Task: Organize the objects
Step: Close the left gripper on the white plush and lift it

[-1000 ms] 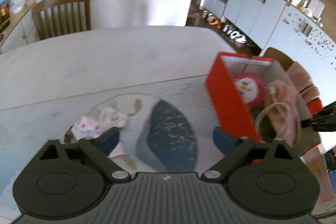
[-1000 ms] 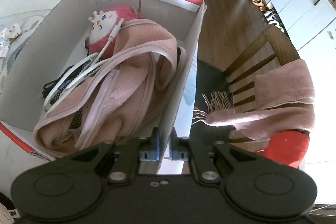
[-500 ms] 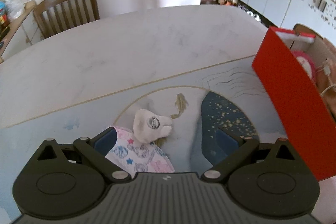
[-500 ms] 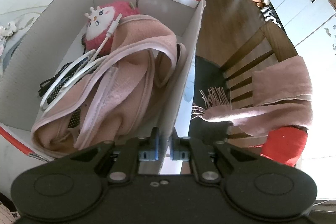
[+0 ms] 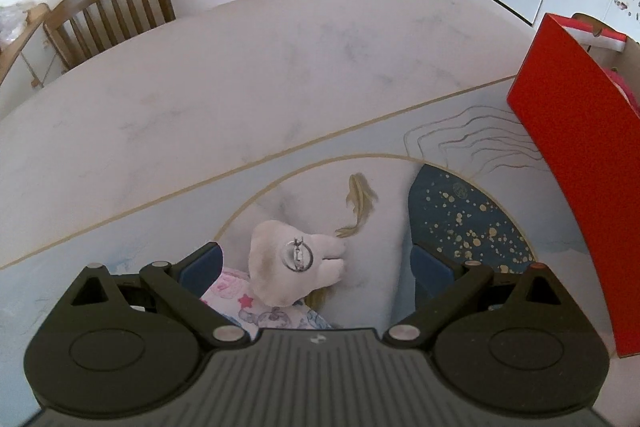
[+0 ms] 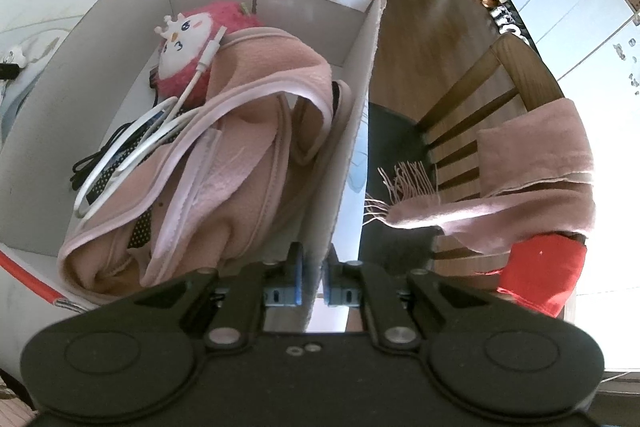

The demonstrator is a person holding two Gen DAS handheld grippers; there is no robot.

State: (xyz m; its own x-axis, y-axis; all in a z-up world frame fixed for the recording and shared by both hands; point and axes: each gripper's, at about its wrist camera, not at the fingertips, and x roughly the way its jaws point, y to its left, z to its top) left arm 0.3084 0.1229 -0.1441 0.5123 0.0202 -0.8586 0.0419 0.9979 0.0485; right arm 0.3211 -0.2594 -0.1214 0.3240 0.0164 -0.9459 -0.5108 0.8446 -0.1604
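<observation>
A white plush keychain toy with a metal ring [image 5: 294, 267] lies on the table mat on top of a pink-and-blue patterned pouch [image 5: 260, 309]. My left gripper [image 5: 316, 267] is open and low over it, the toy between its blue pads. The red cardboard box [image 5: 576, 155] stands to the right. In the right wrist view my right gripper [image 6: 314, 279] is shut on the box's right wall [image 6: 344, 163]. The box holds a pink towel [image 6: 224, 163], a pink plush owl [image 6: 188, 47], a white cable [image 6: 132, 143] and a black cable.
The mat [image 5: 460, 219] has a dark blue patch and a gold fish print. A wooden chair [image 5: 112, 11] stands at the table's far left. Another chair [image 6: 480, 99] draped with a pink scarf [image 6: 520, 183] stands right of the box. White cabinets line the wall.
My left gripper has moved left and down towards the white plush toy, which now lies between its open fingers. The right gripper has kept its hold on the box wall.
</observation>
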